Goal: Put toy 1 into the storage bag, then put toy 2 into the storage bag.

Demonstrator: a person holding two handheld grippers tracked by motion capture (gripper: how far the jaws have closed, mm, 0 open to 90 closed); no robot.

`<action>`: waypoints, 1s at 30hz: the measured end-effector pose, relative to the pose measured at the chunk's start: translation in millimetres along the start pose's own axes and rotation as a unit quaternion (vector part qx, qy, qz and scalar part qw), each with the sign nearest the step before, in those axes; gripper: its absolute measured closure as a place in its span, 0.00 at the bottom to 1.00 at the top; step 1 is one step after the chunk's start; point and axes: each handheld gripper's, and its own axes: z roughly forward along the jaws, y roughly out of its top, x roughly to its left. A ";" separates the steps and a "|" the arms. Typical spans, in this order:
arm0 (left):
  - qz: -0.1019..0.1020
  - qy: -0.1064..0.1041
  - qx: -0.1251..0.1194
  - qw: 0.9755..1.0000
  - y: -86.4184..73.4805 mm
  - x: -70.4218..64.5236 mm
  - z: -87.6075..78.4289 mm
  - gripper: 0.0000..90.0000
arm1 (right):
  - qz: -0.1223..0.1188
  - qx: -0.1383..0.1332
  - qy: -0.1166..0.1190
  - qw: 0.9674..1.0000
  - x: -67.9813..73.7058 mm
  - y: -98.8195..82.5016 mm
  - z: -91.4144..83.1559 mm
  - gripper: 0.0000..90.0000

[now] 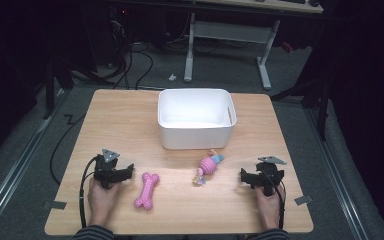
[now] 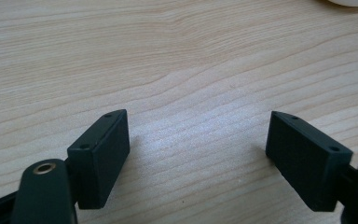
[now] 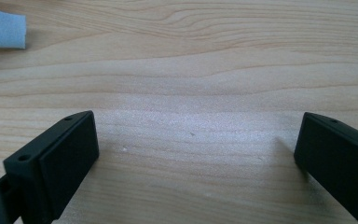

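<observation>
A pink bone toy point(image 1: 147, 190) lies on the wooden table point(image 1: 120, 120) near the front, left of centre. A pink striped rope toy point(image 1: 209, 166) with a light blue end lies to its right, in front of the white bin point(image 1: 197, 120). My left gripper point(image 1: 129, 171) rests on the table just left of the bone, open, with bare wood between its jaws point(image 2: 198, 140). At the front right my right gripper point(image 1: 243, 176) stands open over bare wood point(image 3: 196, 144), right of the rope toy. The toy's blue end point(image 3: 2, 30) shows at the top left of the right gripper view.
The bin stands empty at the back centre of the table; its rim point(image 2: 349, 2) peeks in at the top right of the left gripper view. Tape tabs mark the front corners point(image 1: 54, 204). Beyond the table are desk legs and cables on the floor.
</observation>
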 end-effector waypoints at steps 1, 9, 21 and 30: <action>0.000 0.000 0.000 1.000 0.0 -0.1 0.0 0.24 | 0.000 0.000 0.000 1.000 0.0 -0.1 -0.1 0.00; 0.001 0.002 0.000 1.000 0.2 -1.1 0.5 0.24 | -0.003 0.000 0.004 1.000 0.3 -1.7 -1.5 0.00; 0.005 -0.002 0.001 1.000 0.8 -1.1 1.0 0.23 | -0.019 -0.001 0.016 1.000 1.9 -2.0 -1.8 0.00; 0.006 -0.007 0.004 1.000 2.3 -1.6 2.6 0.20 | -0.022 -0.001 0.018 1.000 2.0 -2.0 -1.8 0.00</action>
